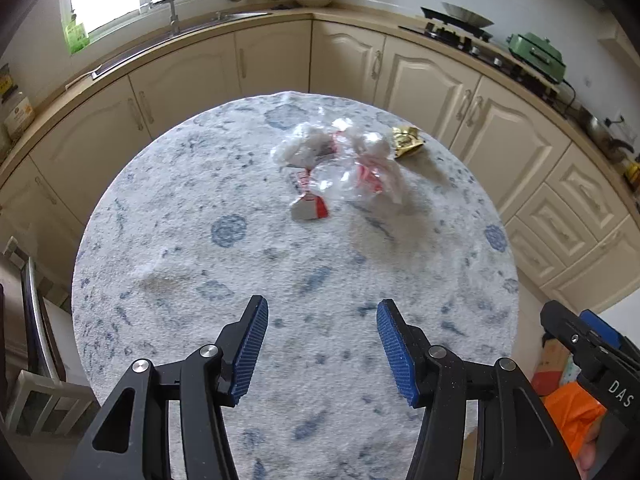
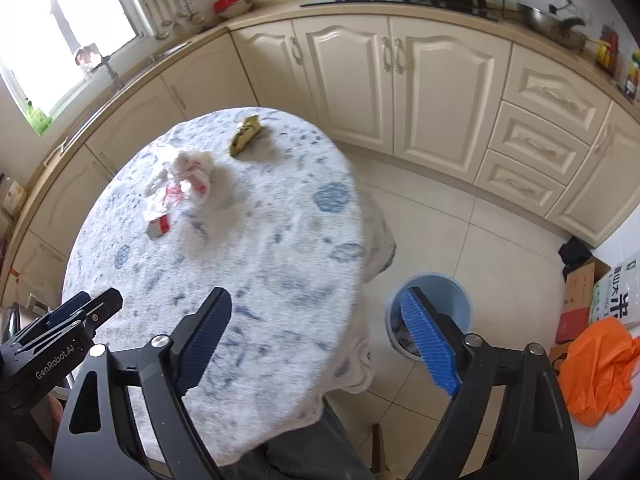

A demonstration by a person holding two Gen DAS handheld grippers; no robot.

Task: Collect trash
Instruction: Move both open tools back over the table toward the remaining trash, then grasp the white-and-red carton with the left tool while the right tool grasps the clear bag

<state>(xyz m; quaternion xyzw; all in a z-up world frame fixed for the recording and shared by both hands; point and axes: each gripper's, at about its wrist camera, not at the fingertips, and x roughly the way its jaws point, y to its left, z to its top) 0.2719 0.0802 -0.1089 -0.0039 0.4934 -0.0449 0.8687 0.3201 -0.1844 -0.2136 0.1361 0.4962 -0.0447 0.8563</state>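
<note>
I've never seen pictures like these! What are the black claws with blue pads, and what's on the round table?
They are two hand-held grabbers, each carrying a camera that looks along its fingers. One picture comes from the left gripper, the other from the right gripper. Both are open and hold nothing. On the round table with the blue-patterned white cloth lie crumpled white-and-red wrappers and a small gold packet. A light blue bin stands on the floor beside the table.
</note>
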